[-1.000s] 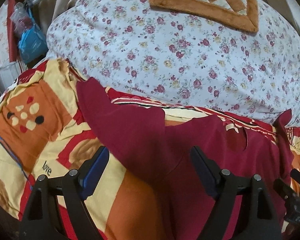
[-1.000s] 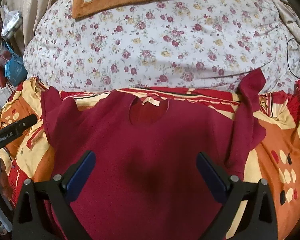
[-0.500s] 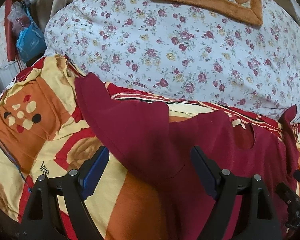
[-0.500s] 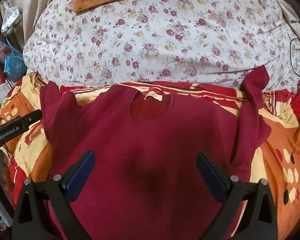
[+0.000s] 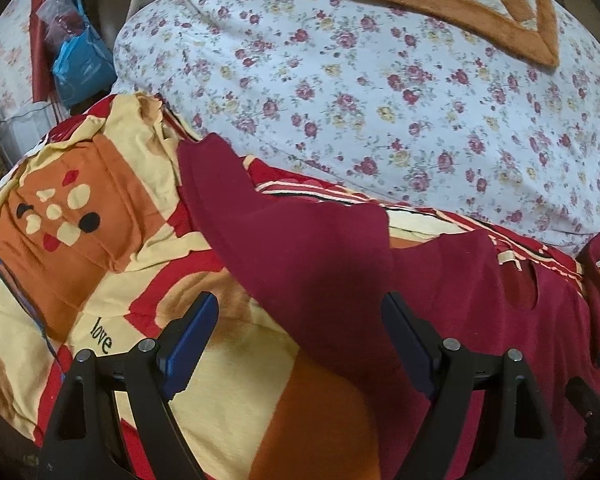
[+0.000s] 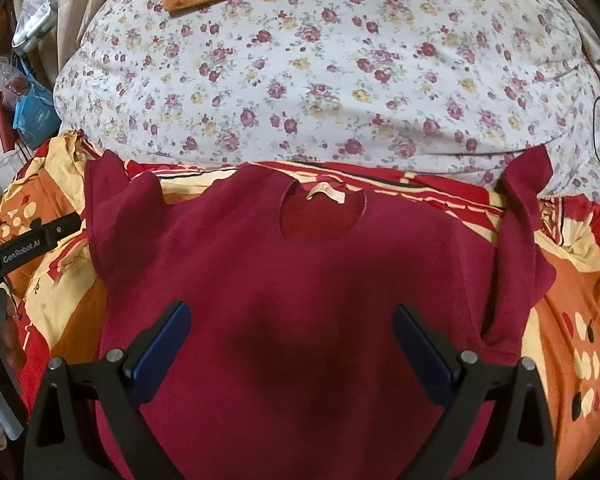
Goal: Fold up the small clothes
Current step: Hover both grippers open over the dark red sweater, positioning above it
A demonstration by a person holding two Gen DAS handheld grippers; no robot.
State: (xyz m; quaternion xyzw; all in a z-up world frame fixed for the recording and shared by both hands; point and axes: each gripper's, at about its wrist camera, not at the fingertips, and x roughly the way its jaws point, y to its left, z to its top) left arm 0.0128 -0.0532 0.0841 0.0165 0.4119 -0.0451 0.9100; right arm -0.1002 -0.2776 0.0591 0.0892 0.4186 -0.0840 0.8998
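Plainly, the dark red short-sleeved knit shirt (image 6: 300, 300) lies spread face-up on the orange, red and cream patterned quilt (image 6: 572, 304), its round neckline (image 6: 322, 216) towards the white floral-print duvet (image 6: 320, 80) beyond. Both sleeves are flipped up untidily: the one on the left (image 5: 236, 208) stands out over the quilt, and the one on the right (image 6: 520, 216) is creased along the shirt's side.

The left gripper (image 5: 300, 344) has its blue-padded jaws wide apart, holding nothing, over the shirt's left edge below the sleeve. The right gripper (image 6: 292, 344) is likewise spread and empty above the middle of the body.

Such fabric looks light, soft and limp (it will sag and drag, not hold a shape), and the quilt beneath is itself soft, so a pinch may catch bedding too. The likeliest good holds are the sleeve hem or shoulder seam, gripped shallowly at the edge, so that the fold carries over cleanly.
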